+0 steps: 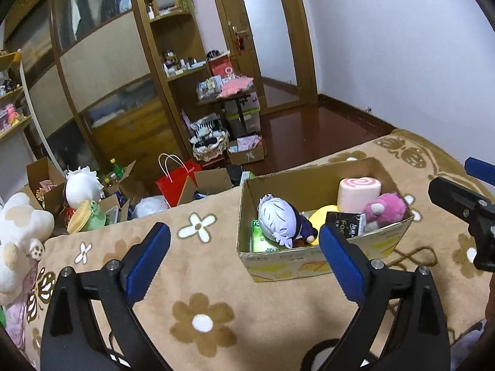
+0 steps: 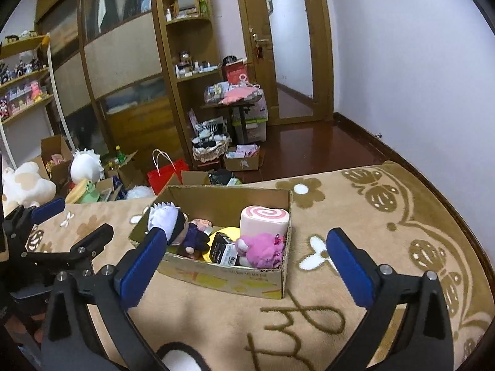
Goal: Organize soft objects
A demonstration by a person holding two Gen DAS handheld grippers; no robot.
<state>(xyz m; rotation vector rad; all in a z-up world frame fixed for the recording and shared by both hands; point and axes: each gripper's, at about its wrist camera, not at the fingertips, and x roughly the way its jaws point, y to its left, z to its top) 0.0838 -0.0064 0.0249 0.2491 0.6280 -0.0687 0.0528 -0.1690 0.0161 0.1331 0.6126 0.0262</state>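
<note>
Both your left hand-held gripper (image 1: 244, 256) and right hand-held gripper (image 2: 244, 262) gape wide, empty, over the brown cardboard box (image 2: 229, 275); that fluffy pink plush toy (image 2: 263, 247) looks light and squashy, so pinch its plump middle.

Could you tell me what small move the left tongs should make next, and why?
Probably swing left toward the cream plush at the blanket's edge. Both the left tongs and right tongs are open and empty, the cardboard box already holds several toys, and that plush still lies outside it.
</note>
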